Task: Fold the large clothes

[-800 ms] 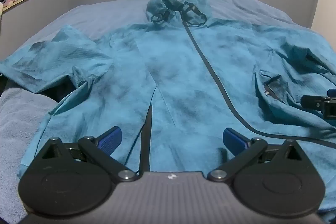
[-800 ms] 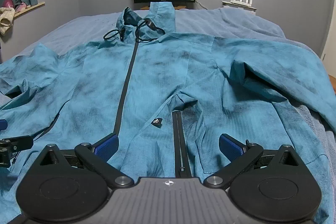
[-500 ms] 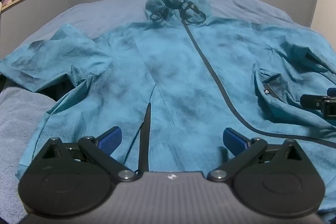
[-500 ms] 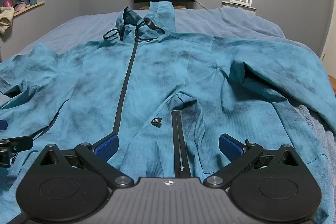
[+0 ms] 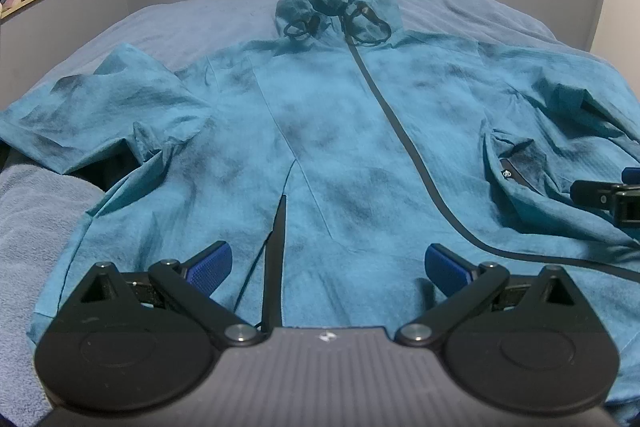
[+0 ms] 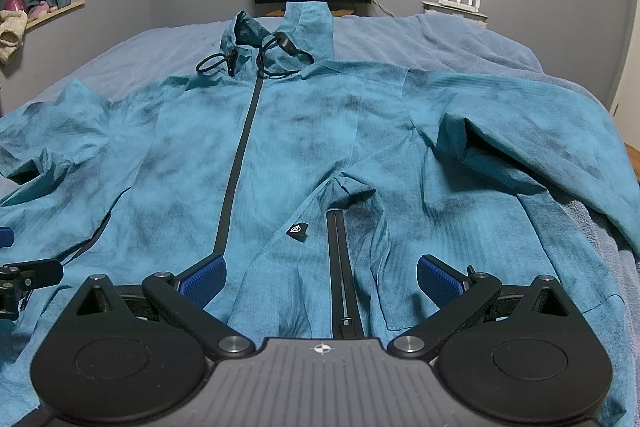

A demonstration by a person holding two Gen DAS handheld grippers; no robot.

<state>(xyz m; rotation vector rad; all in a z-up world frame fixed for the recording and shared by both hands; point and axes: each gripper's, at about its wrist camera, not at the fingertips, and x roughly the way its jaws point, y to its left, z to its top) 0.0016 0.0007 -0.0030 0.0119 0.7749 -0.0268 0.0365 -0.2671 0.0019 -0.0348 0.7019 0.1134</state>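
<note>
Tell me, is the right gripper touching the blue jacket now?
Cannot tell. In the right wrist view the right gripper hangs open over the jacket, but no contact or gap shows plainly.

A teal jacket with dark blotches lies front-up and spread flat on the bed, black zip closed down the middle, hood at the far end, both sleeves out to the sides, rumpled.
</note>
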